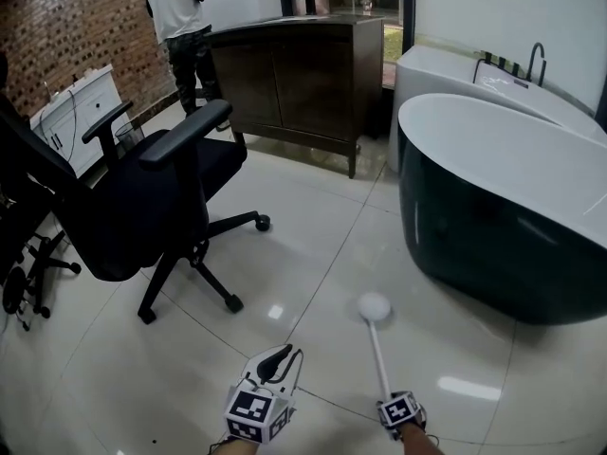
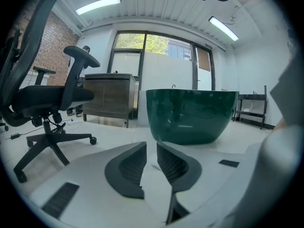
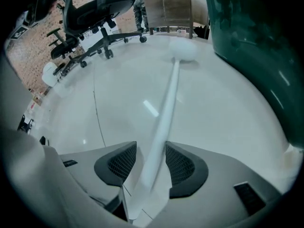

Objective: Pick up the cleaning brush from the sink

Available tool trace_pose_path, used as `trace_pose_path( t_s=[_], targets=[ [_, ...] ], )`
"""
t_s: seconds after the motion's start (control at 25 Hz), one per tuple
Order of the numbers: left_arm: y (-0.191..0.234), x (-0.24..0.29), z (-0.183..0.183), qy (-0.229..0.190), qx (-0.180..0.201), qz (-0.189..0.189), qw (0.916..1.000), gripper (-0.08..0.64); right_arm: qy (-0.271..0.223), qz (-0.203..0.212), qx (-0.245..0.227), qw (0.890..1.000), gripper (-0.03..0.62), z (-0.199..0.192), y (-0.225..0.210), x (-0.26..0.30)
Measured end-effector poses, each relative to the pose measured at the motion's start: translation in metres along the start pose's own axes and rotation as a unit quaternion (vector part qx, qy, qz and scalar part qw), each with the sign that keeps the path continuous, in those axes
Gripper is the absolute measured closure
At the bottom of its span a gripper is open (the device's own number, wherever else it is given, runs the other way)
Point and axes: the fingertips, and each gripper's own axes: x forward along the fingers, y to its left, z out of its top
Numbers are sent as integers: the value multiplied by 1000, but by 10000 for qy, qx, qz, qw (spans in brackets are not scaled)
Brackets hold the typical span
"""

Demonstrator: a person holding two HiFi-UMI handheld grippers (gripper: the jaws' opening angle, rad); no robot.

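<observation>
So from where I'm sitting the pickup part looks basically done: the right gripper (image 3: pixel 151 161) is clamped on the white handle of the cleaning brush (image 1: pixel 379 349), jaws squeezed onto it from both sides low on the stick. The round head pokes out forward over the tiled floor (image 1: pixel 313 245), nowhere near a basin. I can't actually spot a sink under it in any view, so I'm guessing the brush is out and clear. The left gripper (image 2: pixel 151 163) is doing nothing, its jaws pinched nearly together with only a sliver of gap and nothing between them, just hanging low beside the right one. Next move, I reckon, is only to keep the grip firm and the stick steady. It's long and held at one end, so the head could swing or droop if I get sloppy. Stuff around: a big dark green bathtub (image 1: pixel 474 226) sits close on the right, and that's the thing I'd most likely clip with the brush head. There's a black office chair (image 1: pixel 142 197) off to the left, a dark wood cabinet (image 1: pixel 303 74) further back, a white tub (image 1: pixel 455 69) behind the green one, and a person (image 1: pixel 178 17) standing by the brick wall, well away.
</observation>
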Motion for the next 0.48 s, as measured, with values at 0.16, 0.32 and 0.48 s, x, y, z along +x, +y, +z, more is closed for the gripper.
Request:
trace_pose_path(
  t_s=[0.16,0.32,0.48],
  targets=[
    [13,-2,0,-8,-33,87,10000,491,30,-75,-1,10000,411,2,2,8],
    [18,-1,1,-39,-93,81,9999,492,-99,-87,-180,9998,420,11,4,7],
    [19,-1,3,-72,-47,45,10000,492,-120,-165,416,9989,483,9,-3,11]
  ],
)
